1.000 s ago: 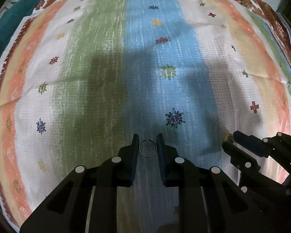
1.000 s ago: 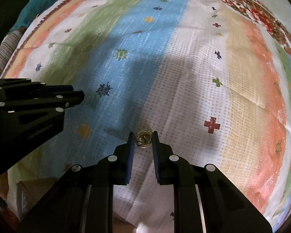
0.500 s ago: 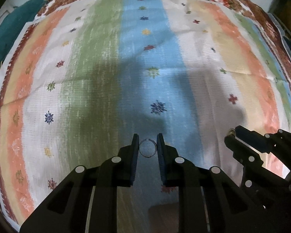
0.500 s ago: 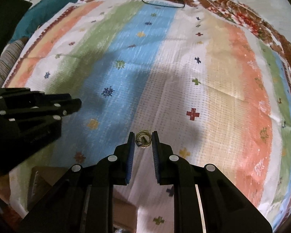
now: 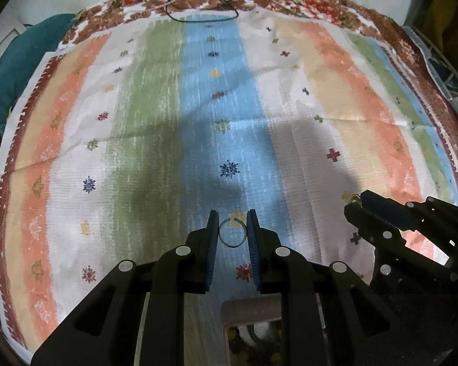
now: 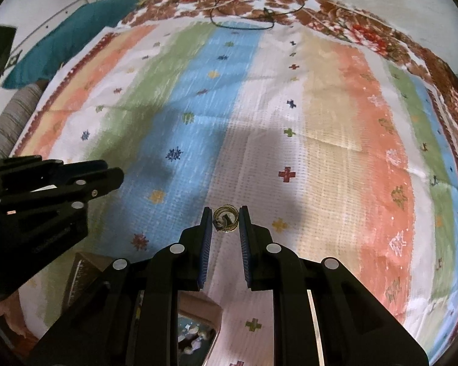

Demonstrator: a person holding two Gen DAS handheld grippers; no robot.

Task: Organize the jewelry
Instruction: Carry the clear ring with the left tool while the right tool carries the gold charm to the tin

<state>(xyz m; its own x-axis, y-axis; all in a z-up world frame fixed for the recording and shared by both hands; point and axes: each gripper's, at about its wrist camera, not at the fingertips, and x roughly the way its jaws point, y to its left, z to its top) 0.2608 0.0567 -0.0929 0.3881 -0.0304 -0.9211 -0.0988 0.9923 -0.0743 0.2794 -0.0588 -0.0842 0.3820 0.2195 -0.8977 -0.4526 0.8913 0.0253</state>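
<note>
My left gripper (image 5: 232, 228) is shut on a thin silver ring (image 5: 232, 232), held between its blue pads above the striped cloth (image 5: 155, 116). My right gripper (image 6: 226, 222) is shut on a gold ring (image 6: 225, 222) with a chunky ornate head. The right gripper also shows at the right of the left wrist view (image 5: 355, 202), the gold ring at its tip. The left gripper shows at the left of the right wrist view (image 6: 114, 177). A brown jewelry box (image 5: 253, 329) with small pieces inside lies below both grippers, also in the right wrist view (image 6: 195, 326).
A thin dark cord necklace (image 5: 204, 12) lies at the cloth's far floral border. A teal cushion (image 5: 12, 70) sits off the cloth's left edge. A wire basket (image 5: 452, 73) is at the far right.
Both grippers have risen and pulled back toward me with their rings held. More of the cloth shows, and the jewelry box has come into view beneath them.
</note>
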